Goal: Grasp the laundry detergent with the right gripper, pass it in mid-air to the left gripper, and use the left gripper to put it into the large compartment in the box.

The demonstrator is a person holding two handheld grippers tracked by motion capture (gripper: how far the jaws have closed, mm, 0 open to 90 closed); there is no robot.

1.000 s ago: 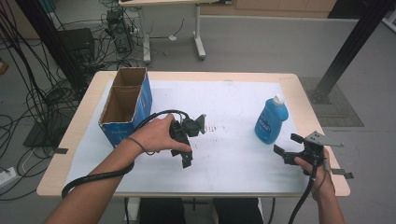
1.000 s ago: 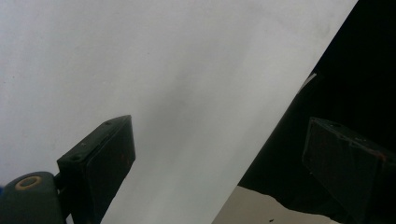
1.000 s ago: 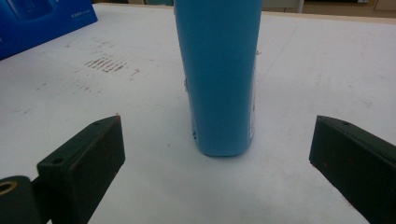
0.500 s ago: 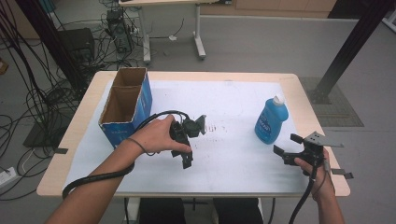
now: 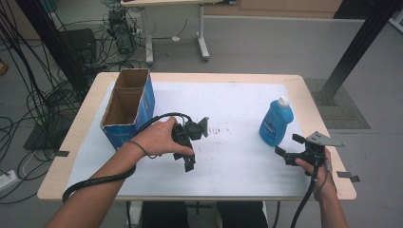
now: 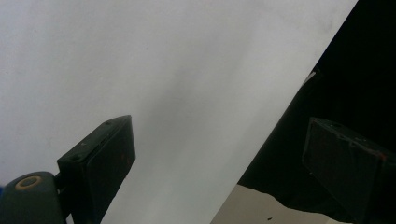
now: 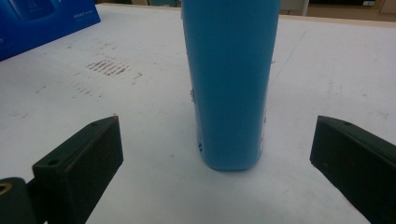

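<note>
A blue bottle (image 5: 275, 122) with a white cap stands upright on the white sheet at the right of the table (image 5: 237, 190). My right gripper (image 5: 289, 145) sits just in front of it near the right front corner, pointing at it. In the right gripper view the bottle (image 7: 229, 84) stands straight ahead, beyond the right gripper (image 7: 217, 133), whose wide-apart jaws touch nothing. My left gripper (image 5: 189, 160) is held at the table's middle, tipped towards the near edge. In the left gripper view the left gripper (image 6: 219, 140) stands open over bare white sheet and the table's edge.
An open cardboard box (image 5: 128, 107) with blue sides stands at the table's left; its corner (image 7: 46, 18) shows in the right gripper view. Faint reddish scuff marks (image 5: 218, 129) lie mid-table. Cables trail from both grippers over the front edge. Behind the table stand cable-strewn floor and another desk.
</note>
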